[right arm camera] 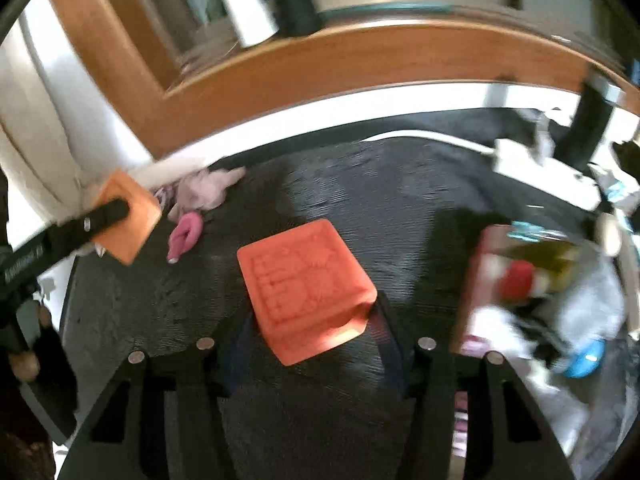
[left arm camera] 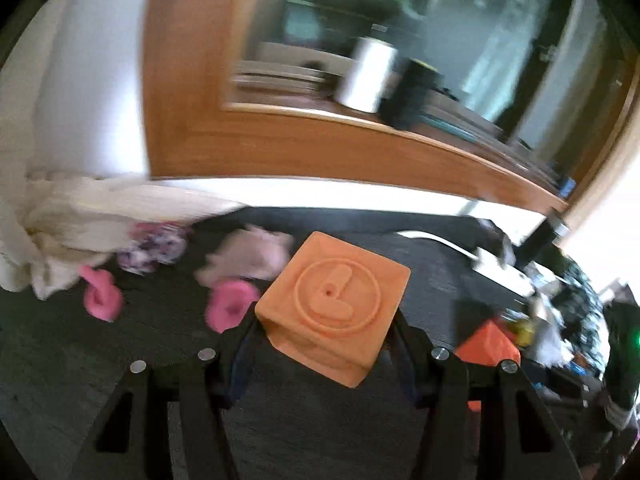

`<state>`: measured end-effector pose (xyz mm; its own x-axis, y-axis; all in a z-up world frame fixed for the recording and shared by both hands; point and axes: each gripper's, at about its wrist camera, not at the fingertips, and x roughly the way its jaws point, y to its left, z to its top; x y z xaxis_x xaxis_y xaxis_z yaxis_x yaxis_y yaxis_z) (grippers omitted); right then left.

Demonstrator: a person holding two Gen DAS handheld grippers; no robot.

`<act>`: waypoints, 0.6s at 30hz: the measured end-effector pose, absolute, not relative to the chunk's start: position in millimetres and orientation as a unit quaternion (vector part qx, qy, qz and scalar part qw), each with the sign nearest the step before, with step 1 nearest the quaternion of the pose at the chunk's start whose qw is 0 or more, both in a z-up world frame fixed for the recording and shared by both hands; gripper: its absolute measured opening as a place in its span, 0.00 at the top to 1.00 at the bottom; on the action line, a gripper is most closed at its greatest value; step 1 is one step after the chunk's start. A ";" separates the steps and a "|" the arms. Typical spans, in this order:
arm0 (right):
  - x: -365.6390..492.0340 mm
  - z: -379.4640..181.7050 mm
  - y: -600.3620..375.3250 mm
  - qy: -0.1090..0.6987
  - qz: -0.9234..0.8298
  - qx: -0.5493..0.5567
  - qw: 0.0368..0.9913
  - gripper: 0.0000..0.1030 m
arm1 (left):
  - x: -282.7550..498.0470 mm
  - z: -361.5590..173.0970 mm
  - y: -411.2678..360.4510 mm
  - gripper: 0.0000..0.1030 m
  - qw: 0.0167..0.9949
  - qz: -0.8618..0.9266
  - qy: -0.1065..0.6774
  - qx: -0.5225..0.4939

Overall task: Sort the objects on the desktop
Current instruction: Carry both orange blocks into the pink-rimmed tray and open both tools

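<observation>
Left tool (left arm camera: 326,320): clamped on pale orange rubbery cube with embossed L (left arm camera: 334,304). Right tool (right arm camera: 312,320): clamped on darker orange embossed cube (right arm camera: 306,288), dark table (right arm camera: 400,208) beneath

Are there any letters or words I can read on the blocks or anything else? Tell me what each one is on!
"L": raised letter inside a ring, on the light orange rubber block held in the left hand-held gripper.
Embossed picture, no readable letters: darker orange rubber block held in the right hand-held gripper.
White print on the left hand-held gripper's black finger: too blurred to read.
</observation>
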<state>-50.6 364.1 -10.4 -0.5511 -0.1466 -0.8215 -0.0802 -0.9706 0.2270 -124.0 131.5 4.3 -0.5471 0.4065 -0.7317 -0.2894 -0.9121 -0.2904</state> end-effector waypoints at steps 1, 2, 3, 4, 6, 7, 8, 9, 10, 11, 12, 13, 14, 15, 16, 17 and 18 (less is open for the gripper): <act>-44.8 -6.6 373.9 -0.121 -0.874 0.470 0.010 0.44 | -116.7 7.3 144.1 0.42 0.210 0.874 -0.067 -0.433; -36.7 -3.3 390.1 -0.123 -0.877 0.465 -0.004 0.44 | -109.5 10.3 156.6 0.42 0.221 0.871 -0.066 -0.433; -31.7 -1.4 404.2 -0.124 -0.878 0.463 -0.017 0.44 | -102.2 13.2 169.2 0.42 0.233 0.868 -0.065 -0.433; -27.4 0.3 417.8 -0.125 -0.878 0.461 -0.029 0.44 | -95.0 16.2 181.7 0.42 0.244 0.865 -0.064 -0.433; -27.4 -0.3 438.4 -0.117 -0.879 0.461 -0.041 0.44 | -80.5 22.2 206.8 0.42 0.267 0.859 -0.062 -0.433; -27.8 -0.7 448.4 -0.113 -0.879 0.461 -0.047 0.44 | -73.3 25.1 219.3 0.42 0.278 0.855 -0.061 -0.433; -32.3 -5.1 454.7 -0.106 -0.875 0.470 -0.038 0.43 | -65.5 26.9 234.4 0.42 0.289 0.851 -0.057 -0.434; -37.5 -10.2 460.3 -0.098 -0.871 0.481 -0.027 0.43 | -59.7 26.9 247.2 0.42 0.297 0.848 -0.053 -0.436; -40.6 -14.8 464.7 -0.094 -0.865 0.492 -0.023 0.42 | -54.9 26.4 258.8 0.42 0.303 0.845 -0.050 -0.438; -43.3 -19.3 468.9 -0.091 -0.860 0.502 -0.021 0.40 | -50.0 25.9 270.3 0.42 0.309 0.842 -0.046 -0.440; -40.8 -18.4 472.6 -0.092 -0.860 0.501 -0.019 0.40 | -45.8 24.9 280.3 0.42 0.313 0.839 -0.043 -0.442; -37.1 -16.3 476.2 -0.095 -0.862 0.498 -0.018 0.39 | -41.9 23.7 289.6 0.42 0.316 0.837 -0.040 -0.445; -30.3 -11.1 482.2 -0.102 -0.867 0.487 -0.016 0.32 | -39.4 21.8 297.3 0.42 0.318 0.835 -0.037 -0.447; -24.7 -7.8 486.9 -0.108 -0.871 0.478 -0.019 0.26 | -37.4 19.5 304.7 0.42 0.320 0.833 -0.035 -0.450; -18.5 -3.9 493.1 -0.116 -0.875 0.470 -0.024 0.25 | -35.4 17.3 312.2 0.42 0.322 0.830 -0.032 -0.454; -12.1 0.3 499.8 -0.124 -0.878 0.461 -0.029 0.25 | -33.2 14.3 321.2 0.42 0.325 0.827 -0.029 -0.458; -7.1 1.6 505.5 -0.131 -0.879 0.457 -0.032 0.25 | -31.2 11.4 329.4 0.42 0.328 0.824 -0.025 -0.461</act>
<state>-7.1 505.5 1.6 -0.5812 -0.0637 -0.8113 -0.1758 -0.9636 0.2016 -31.2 329.4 11.4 -0.3602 0.5633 -0.7436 -0.5173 -0.7839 -0.3432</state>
